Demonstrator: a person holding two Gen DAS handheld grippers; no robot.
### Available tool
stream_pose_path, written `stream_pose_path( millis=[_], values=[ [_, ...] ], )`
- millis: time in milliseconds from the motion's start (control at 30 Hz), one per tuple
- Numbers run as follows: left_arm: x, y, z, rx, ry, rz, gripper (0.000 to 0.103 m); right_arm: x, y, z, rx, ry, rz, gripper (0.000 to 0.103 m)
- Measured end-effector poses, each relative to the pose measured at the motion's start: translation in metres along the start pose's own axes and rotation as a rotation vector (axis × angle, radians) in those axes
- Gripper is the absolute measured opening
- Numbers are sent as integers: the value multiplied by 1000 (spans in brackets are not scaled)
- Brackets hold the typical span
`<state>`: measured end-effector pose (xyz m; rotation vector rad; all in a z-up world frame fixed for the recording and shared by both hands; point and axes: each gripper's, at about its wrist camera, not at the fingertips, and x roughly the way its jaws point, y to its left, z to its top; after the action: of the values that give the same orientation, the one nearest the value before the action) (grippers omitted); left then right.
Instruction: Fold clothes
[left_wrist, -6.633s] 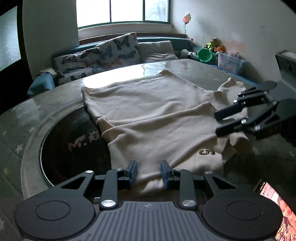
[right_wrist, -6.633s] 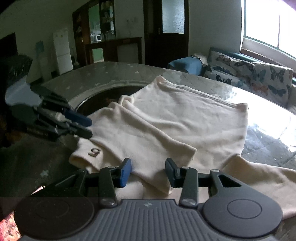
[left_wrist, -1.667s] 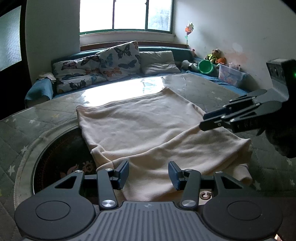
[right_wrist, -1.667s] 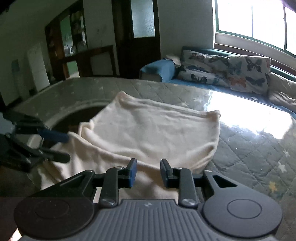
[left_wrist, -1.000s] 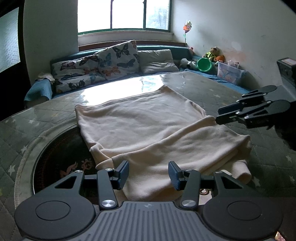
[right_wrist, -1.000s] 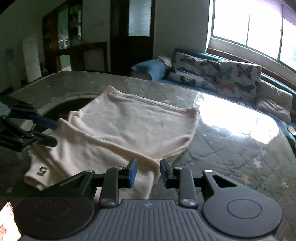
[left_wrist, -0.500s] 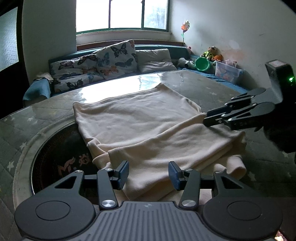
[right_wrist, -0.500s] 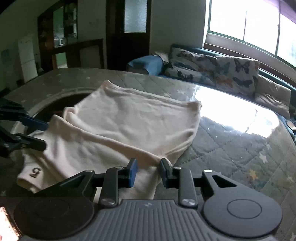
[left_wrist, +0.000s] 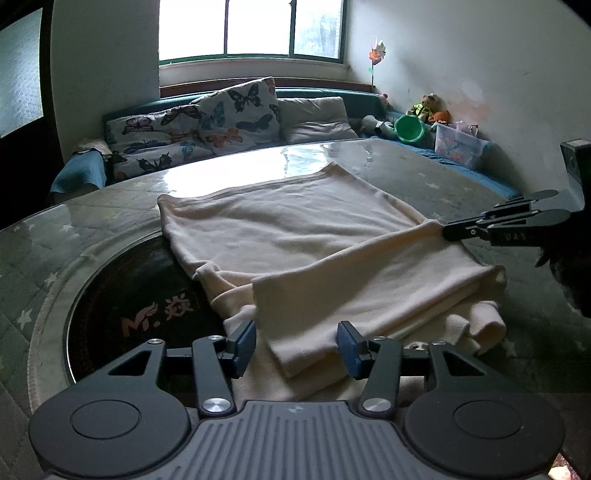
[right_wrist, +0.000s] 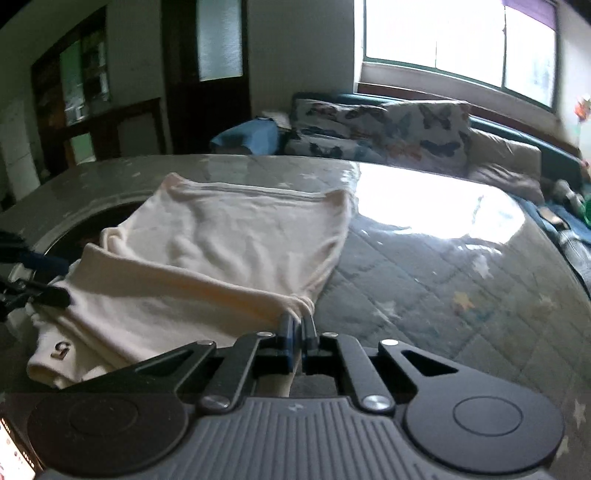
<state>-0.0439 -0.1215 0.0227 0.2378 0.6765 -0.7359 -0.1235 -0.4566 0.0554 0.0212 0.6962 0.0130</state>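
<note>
So the cream sweater is spread out on the round glass-topped table, partly over the dark round inset in the middle, and it's already got a fold in it — one layer is doubled over across the near half, with a little "5" tag showing at the corner closest to the camera in the right wrist view. The right gripper has its jaws pinched tight together on the corner of that folded edge, you can see the fabric bunched up right at the tips. From the left wrist view the same gripper comes in from the right side and its tips sit right on that corner of the cloth. The left gripper is about half open, jaws straddling the near folded edge of the sweater — the blue pads aren't pressing on anything, the cloth just lies between them. Behind the table there's a blue couch with butterfly pillows under a bright window, and some toys plus a green bucket off in the corner.
</note>
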Motion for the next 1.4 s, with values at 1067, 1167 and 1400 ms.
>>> stream_pose_path(
  millis=[1067, 1167, 1400],
  values=[
    [-3, -3, -9, 22, 15, -26, 50, -6, 39, -11, -160, -11, 194, 37],
    [-5, -8, -16, 29, 20, -21, 50, -13, 41, -11, -172, -34, 187, 46],
    [-9, -15, -20, 51, 17, -15, 51, -13, 46, -21, -228, -46, 179, 49]
  ],
)
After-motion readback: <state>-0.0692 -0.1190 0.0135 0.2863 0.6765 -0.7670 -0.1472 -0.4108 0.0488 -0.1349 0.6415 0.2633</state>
